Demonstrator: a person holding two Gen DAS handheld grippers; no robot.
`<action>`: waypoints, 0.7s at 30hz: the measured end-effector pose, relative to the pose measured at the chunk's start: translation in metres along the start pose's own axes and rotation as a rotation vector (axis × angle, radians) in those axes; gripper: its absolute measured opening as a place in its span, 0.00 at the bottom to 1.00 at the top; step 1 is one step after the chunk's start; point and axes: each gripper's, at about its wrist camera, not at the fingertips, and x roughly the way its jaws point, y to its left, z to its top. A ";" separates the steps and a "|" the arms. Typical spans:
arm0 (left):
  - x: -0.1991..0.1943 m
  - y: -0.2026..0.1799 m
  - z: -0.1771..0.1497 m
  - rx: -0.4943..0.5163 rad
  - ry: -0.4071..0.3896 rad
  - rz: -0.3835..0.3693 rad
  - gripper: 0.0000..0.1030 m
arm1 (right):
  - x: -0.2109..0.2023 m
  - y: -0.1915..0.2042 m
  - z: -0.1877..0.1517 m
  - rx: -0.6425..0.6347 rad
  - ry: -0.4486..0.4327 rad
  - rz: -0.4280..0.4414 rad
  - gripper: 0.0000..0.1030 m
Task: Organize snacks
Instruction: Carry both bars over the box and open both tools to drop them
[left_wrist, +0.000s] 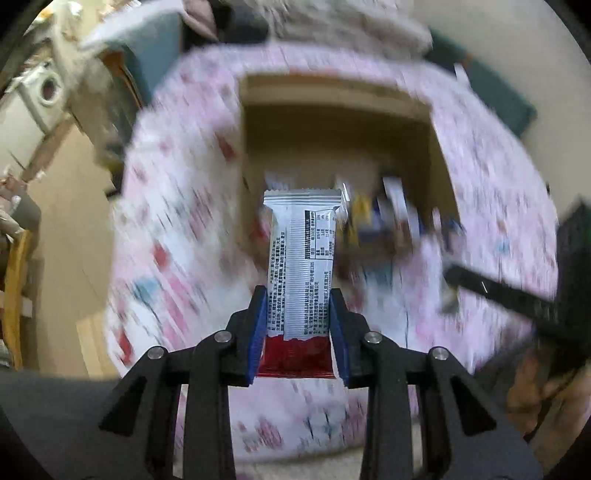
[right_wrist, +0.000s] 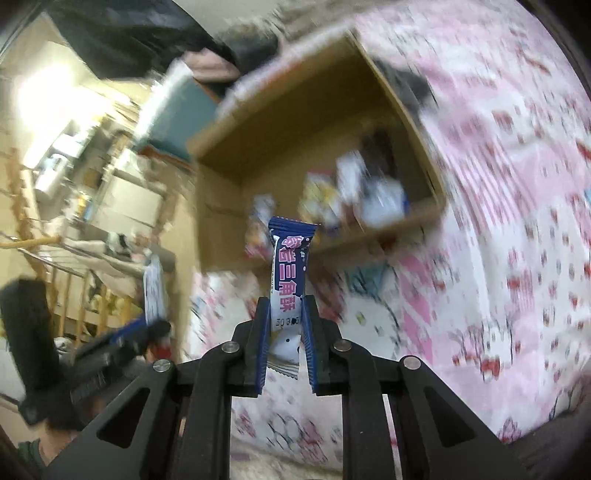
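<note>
The left gripper (left_wrist: 298, 295) is clamped on a silver-and-red snack bar (left_wrist: 302, 254) that stands upright between its jaws, pointing to 12 o'clock at an open cardboard box (left_wrist: 332, 107). The right gripper (right_wrist: 286, 306) pinches a blue-and-white snack packet (right_wrist: 289, 273), with the box at its 1 o'clock. Blurred snacks (right_wrist: 354, 195) lie inside the box, which rests on a pink patterned sheet (right_wrist: 498, 221).
</note>
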 end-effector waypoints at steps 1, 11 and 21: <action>-0.002 0.005 0.011 -0.017 -0.024 0.004 0.27 | -0.005 0.003 0.004 -0.011 -0.025 0.008 0.17; 0.014 0.023 0.091 -0.108 -0.094 -0.058 0.27 | -0.038 0.007 0.089 -0.094 -0.204 -0.038 0.17; 0.074 0.002 0.081 -0.024 -0.108 -0.043 0.27 | 0.011 -0.023 0.093 -0.070 -0.126 -0.145 0.17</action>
